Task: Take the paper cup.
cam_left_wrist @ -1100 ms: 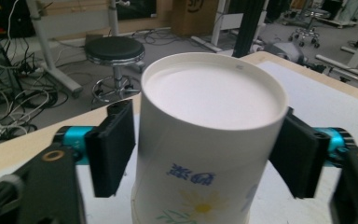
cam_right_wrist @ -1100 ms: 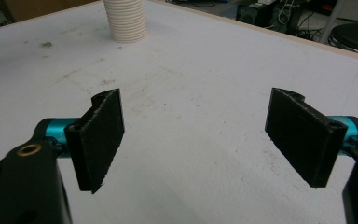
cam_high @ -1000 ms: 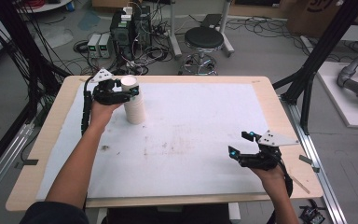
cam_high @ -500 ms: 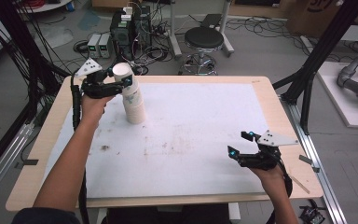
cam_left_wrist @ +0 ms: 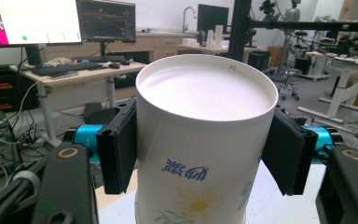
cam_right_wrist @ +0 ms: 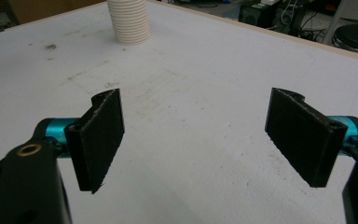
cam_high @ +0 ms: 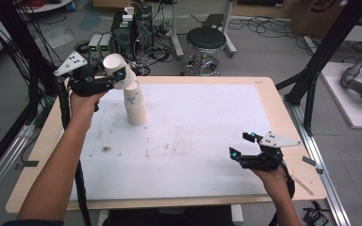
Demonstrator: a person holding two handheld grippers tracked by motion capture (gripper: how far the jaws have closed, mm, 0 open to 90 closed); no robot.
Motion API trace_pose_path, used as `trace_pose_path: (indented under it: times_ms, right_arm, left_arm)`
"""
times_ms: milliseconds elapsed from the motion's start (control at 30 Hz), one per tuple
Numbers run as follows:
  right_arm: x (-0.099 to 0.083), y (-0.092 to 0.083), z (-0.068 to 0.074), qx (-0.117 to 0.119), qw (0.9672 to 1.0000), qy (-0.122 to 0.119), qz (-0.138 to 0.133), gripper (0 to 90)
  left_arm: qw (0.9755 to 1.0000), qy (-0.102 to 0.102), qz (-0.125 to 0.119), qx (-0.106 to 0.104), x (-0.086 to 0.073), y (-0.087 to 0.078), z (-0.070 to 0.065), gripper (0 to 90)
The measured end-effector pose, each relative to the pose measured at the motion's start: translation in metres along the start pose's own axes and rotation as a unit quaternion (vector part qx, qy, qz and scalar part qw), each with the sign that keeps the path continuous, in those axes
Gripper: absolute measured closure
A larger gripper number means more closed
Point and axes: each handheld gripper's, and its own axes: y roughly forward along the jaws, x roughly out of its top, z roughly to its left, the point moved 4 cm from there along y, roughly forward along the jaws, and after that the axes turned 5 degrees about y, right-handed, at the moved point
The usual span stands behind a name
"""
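A stack of upside-down white paper cups (cam_high: 135,106) stands on the white mat at the far left of the table. My left gripper (cam_high: 116,75) is shut on the top paper cup (cam_high: 115,68), lifted and tilted above the stack. In the left gripper view this flower-printed cup (cam_left_wrist: 205,140) sits bottom-up between both jaws of the left gripper (cam_left_wrist: 200,147). My right gripper (cam_high: 243,145) hovers open near the front right of the table, holding nothing. The right gripper view has its jaws wide apart at the right gripper (cam_right_wrist: 200,135), and the ribbed rims of the stack (cam_right_wrist: 128,21) lie far ahead.
The white mat (cam_high: 193,136) covers most of the wooden table (cam_high: 283,117) and carries some dark smudges. Behind the table stand a black stool (cam_high: 206,40) and electronics with cables (cam_high: 132,26). Black frame posts (cam_high: 325,56) rise at the right.
My left gripper has lifted the top cup up and to the left off the stack, tilting it. The right gripper has stayed where it was, open.
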Motion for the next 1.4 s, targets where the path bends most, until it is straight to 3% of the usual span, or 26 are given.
trace_pose_path:
  times_ms: [167,367,433,667,767,900,1167,1400]
  right_arm:
    - [-0.001,0.003,0.002,0.006,1.0000,0.001,0.005,19.8]
    - [0.000,0.007,0.006,0.017,0.9998,-0.002,0.012,19.8]
    - [0.000,0.008,0.007,0.018,0.9998,-0.002,0.012,19.8]
    - [-0.001,0.012,0.009,0.025,0.9995,0.000,0.020,19.8]
    - [0.001,0.014,0.009,0.029,0.9994,-0.002,0.020,19.8]
    - [0.002,0.019,0.015,0.058,0.9979,-0.010,0.026,19.8]
    - [-0.002,0.027,0.023,0.100,0.9936,-0.010,0.051,19.2]
    - [0.000,0.026,0.025,0.100,0.9940,-0.008,0.044,19.2]
  left_arm:
    - [0.9997,0.002,-0.009,-0.021,0.004,-0.015,-0.011,34.3]
    - [0.9981,-0.009,-0.014,-0.060,-0.007,-0.035,-0.031,34.3]
    - [0.9979,-0.009,-0.012,-0.064,-0.009,-0.037,-0.034,34.3]
    - [0.9958,-0.014,-0.008,-0.090,-0.030,-0.047,-0.056,34.3]
    - [0.9953,-0.004,0.002,-0.097,-0.044,-0.048,-0.065,34.2]
    - [0.9937,0.000,0.009,-0.111,-0.065,-0.050,-0.076,34.1]
    - [0.9930,-0.019,0.025,-0.113,-0.092,-0.051,-0.083,33.7]
    - [0.9928,-0.023,0.031,-0.113,-0.099,-0.050,-0.087,33.7]
